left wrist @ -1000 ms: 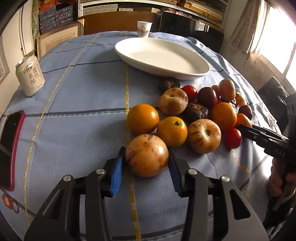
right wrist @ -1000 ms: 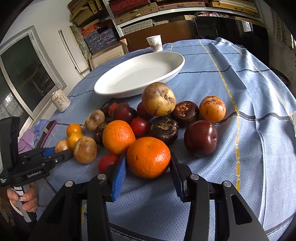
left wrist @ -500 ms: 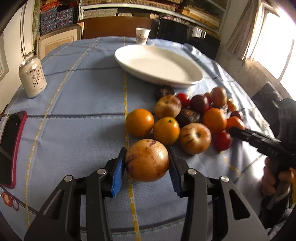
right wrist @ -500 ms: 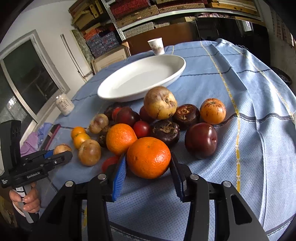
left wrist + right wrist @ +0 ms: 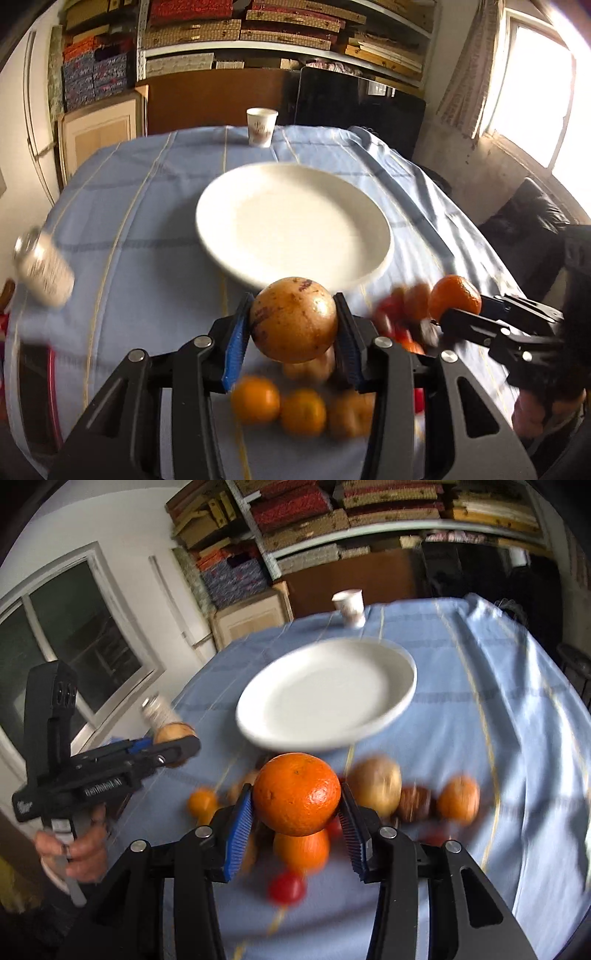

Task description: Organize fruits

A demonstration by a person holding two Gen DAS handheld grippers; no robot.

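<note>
Above the blue-clothed surface [image 5: 147, 206], I hold two fruits clear of the heap: my left gripper [image 5: 293, 326] is clenched on a brown speckled fruit [image 5: 294, 319], its blue pads pressed to either flank, and my right gripper [image 5: 297, 797] is clenched the same way on an orange [image 5: 297, 794]. Both fruits are near-round, so neither has a long axis worth steering by; the orange shows its pitted skin to the camera and I cannot tell where its stem end faces. What the next move turns on, I judge, is the white plate [image 5: 221, 254], which lies straight ahead of both grippers and lower, toward the upper middle of each frame, with its long axis running across the picture. In the left wrist view its near rim sits just behind the brown fruit; in the right wrist view the rim is just past the top of the orange. Both look about equally near, the left perhaps slightly closer. Remaining fruits [image 5: 375, 784] lie blurred on the cloth beneath my fingers, at the bottom of each frame. A paper cup [image 5: 261, 127] stands beyond the plate.
</note>
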